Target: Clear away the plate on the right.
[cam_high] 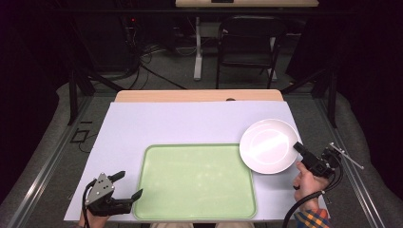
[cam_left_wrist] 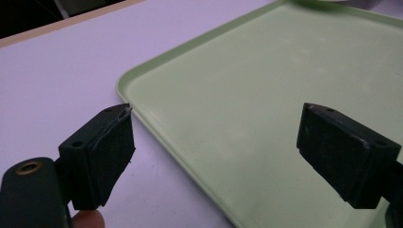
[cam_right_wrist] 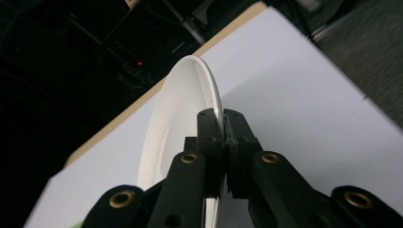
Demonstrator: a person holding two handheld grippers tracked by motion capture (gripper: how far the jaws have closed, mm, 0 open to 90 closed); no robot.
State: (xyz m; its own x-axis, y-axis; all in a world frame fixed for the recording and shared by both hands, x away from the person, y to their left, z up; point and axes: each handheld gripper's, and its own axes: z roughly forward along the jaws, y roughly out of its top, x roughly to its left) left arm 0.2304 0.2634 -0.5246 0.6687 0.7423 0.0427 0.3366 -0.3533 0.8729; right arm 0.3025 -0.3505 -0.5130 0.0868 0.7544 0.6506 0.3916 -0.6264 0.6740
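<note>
Plate, high view: one white plate, lay at the right of the lilac table cover, its near-left edge overlapping the far right corner of the tray, its near-right rim pinched by the right gripper.
Tray, high view: one pale green tray, bare, at the near middle of the cover.
Grippers, high view: two; left gripper at the tray's near left corner, jaws spread wide with nothing between; right hand behind its gripper, a plaid cuff cut off by the bottom edge.
Background, high view: one dark folding chair, dim; cables on the floor hard to make out.
Left gripper view: two black pads standing far apart, one over the cover, the other over the tray's floor; tray cut off at right and bottom edges; fingertip barely seen at the bottom.
Right gripper view: jaws pressed together on the plate's rim; plate seen edge-on, lower part hidden behind the gripper; dark room beyond, blurred.
Writing: none legible.
</note>
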